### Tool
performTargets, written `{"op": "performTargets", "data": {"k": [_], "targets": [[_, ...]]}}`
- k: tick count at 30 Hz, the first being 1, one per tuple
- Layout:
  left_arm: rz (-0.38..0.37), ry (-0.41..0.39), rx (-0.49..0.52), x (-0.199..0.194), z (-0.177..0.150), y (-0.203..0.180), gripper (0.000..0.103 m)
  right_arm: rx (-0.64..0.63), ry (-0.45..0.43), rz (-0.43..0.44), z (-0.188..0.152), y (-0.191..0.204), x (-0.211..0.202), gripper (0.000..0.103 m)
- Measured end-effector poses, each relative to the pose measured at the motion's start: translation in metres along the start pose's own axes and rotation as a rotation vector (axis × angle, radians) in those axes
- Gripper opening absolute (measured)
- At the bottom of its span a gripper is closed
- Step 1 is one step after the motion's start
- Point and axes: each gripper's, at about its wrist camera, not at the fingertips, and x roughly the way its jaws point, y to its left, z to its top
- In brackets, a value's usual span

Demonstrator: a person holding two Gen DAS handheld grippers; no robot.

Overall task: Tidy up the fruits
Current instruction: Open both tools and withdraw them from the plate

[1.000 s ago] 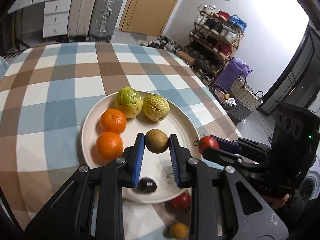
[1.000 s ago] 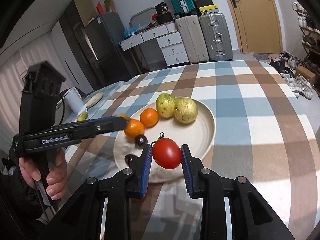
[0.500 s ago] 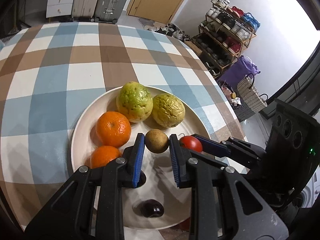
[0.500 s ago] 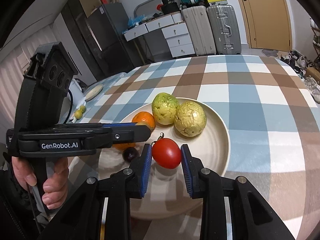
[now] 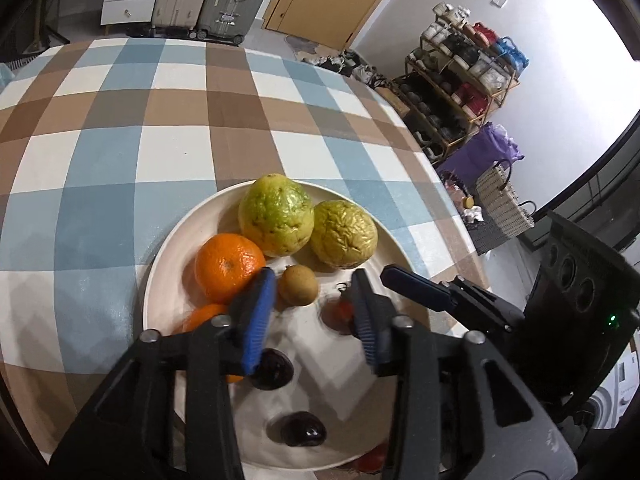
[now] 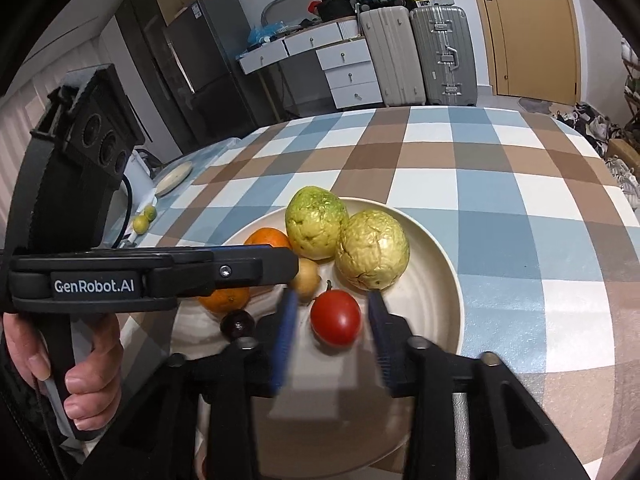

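A cream plate (image 5: 160, 280) (image 6: 444, 264) on the checked tablecloth holds two green-yellow guavas (image 5: 276, 216) (image 6: 316, 224), two oranges (image 5: 228, 266) (image 6: 224, 300), dark plums (image 5: 302, 428) (image 6: 238, 324), a small brown fruit (image 5: 298, 290) (image 6: 306, 280) and a red tomato (image 6: 336, 318). My left gripper (image 5: 310, 320) is open above the plate, the brown fruit lying just ahead of its fingers. My right gripper (image 6: 332, 340) is open, the tomato resting on the plate between its fingers.
A second tomato (image 5: 370, 458) lies off the plate's near edge. Two limes (image 6: 144, 218) and a small dish (image 6: 174, 172) sit at the table's far left. Suitcases (image 6: 416, 56), drawers and a shoe rack (image 5: 460, 80) stand beyond the table.
Both grippers have opened. The brown fruit and the tomato, held a moment ago, now rest on the plate. Both grippers came in lower over the plate.
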Motion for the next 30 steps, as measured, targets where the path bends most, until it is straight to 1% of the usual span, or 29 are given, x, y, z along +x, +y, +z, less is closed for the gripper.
{"op": "performTargets", "data": {"k": [1, 2, 3, 4, 5, 6, 7, 10, 11, 12, 13, 14, 16, 19, 23, 25, 30], "targets": [[0.002, -0.008, 0.001, -0.004, -0.001, -0.001, 0.042, 0.000, -0.010, 0.001, -0.001, 0.000, -0.003, 0.056], [0.005, -0.015, 0.005, -0.007, -0.003, -0.002, 0.046, 0.002, -0.022, 0.005, -0.002, 0.000, -0.008, 0.058], [0.005, -0.023, 0.009, -0.011, -0.005, -0.003, 0.052, 0.005, -0.033, 0.008, -0.004, 0.000, -0.012, 0.068], [0.008, -0.029, 0.012, -0.014, -0.007, -0.004, 0.055, 0.014, -0.054, 0.008, -0.007, -0.001, -0.019, 0.073], [0.015, -0.037, 0.018, -0.019, -0.009, -0.006, 0.060, 0.020, -0.071, 0.008, -0.009, -0.001, -0.024, 0.083], [0.020, -0.044, 0.027, -0.023, -0.011, -0.009, 0.062, 0.024, -0.086, 0.008, -0.010, -0.002, -0.029, 0.088], [0.020, -0.052, 0.036, -0.028, -0.013, -0.011, 0.063, 0.028, -0.101, 0.004, -0.012, -0.002, -0.035, 0.089], [0.040, -0.076, 0.055, -0.041, -0.020, -0.018, 0.070, 0.034, -0.110, -0.010, -0.018, 0.000, -0.048, 0.090], [0.048, -0.088, 0.060, -0.047, -0.022, -0.021, 0.072, 0.036, -0.111, -0.013, -0.019, 0.001, -0.051, 0.094], [0.055, -0.097, 0.066, -0.052, -0.025, -0.023, 0.074, 0.039, -0.114, -0.020, -0.021, 0.002, -0.055, 0.099], [0.069, -0.110, 0.078, -0.059, -0.028, -0.027, 0.076, 0.038, -0.115, -0.027, -0.023, 0.003, -0.058, 0.102], [0.083, -0.121, 0.086, -0.063, -0.030, -0.030, 0.082, 0.037, -0.117, -0.050, -0.025, 0.004, -0.061, 0.103], [0.101, -0.147, 0.100, -0.074, -0.036, -0.035, 0.083, 0.036, -0.122, -0.081, -0.028, 0.007, -0.068, 0.103], [0.122, -0.160, 0.113, -0.088, -0.045, -0.041, 0.086, 0.042, -0.138, -0.076, -0.034, 0.011, -0.080, 0.103], [0.158, -0.201, 0.122, -0.108, -0.057, -0.046, 0.102, 0.037, -0.151, -0.087, -0.040, 0.020, -0.093, 0.103], [0.165, -0.230, 0.122, -0.121, -0.065, -0.048, 0.102, 0.037, -0.163, -0.087, -0.043, 0.023, -0.100, 0.103], [0.177, -0.248, 0.132, -0.139, -0.079, -0.050, 0.102, 0.042, -0.184, -0.094, -0.050, 0.033, -0.115, 0.103]]}}
